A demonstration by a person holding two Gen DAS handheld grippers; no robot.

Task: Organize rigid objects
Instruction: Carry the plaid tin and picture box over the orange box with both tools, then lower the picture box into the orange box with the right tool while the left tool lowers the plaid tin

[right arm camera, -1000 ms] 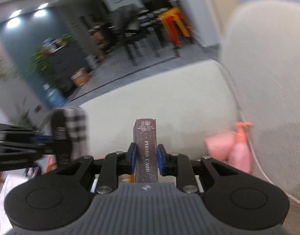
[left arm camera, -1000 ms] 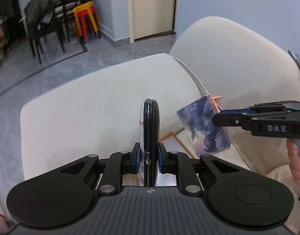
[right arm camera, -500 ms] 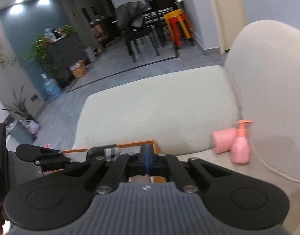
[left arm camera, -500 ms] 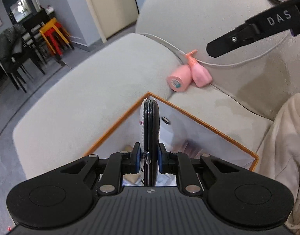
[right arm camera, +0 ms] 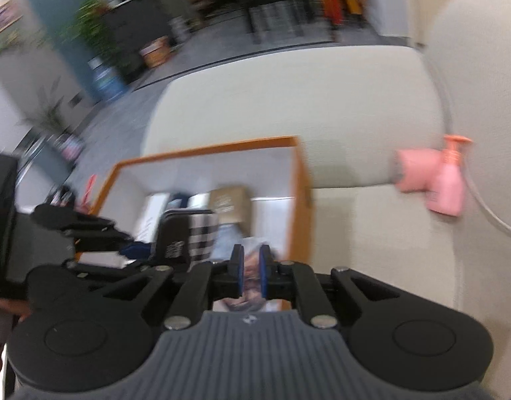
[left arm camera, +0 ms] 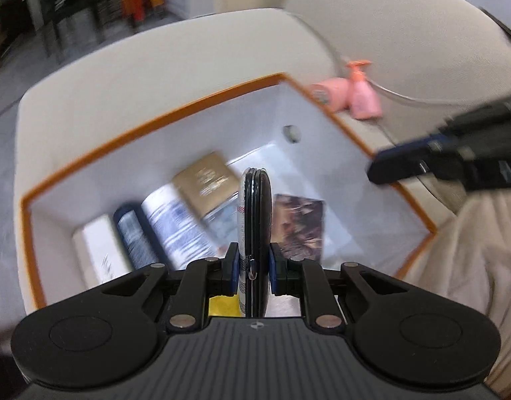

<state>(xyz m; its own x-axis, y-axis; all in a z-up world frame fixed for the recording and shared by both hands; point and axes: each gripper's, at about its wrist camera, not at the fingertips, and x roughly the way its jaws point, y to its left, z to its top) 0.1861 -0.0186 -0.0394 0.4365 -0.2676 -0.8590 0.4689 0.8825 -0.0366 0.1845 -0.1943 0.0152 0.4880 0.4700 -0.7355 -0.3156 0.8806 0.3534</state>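
My left gripper is shut on a flat black and plaid case, held on edge above the inside of a white box with an orange rim that sits on a cream sofa. The right wrist view shows that case over the box's left half. My right gripper is shut, with nothing between its pads, and hovers over the box's right side. From the left wrist it appears as a blurred black bar past the box's right rim. A dark printed photo card box lies inside.
The box also holds a tan carton, a white and blue striped tube, a dark blue tube and a white carton. A pink pump bottle and a pink roll lie against the sofa back. Beige cloth is at the right.
My right gripper let go of the photo card box, which now lies in the orange-rimmed box, then shut empty. My left gripper came down over the box, still holding the case.
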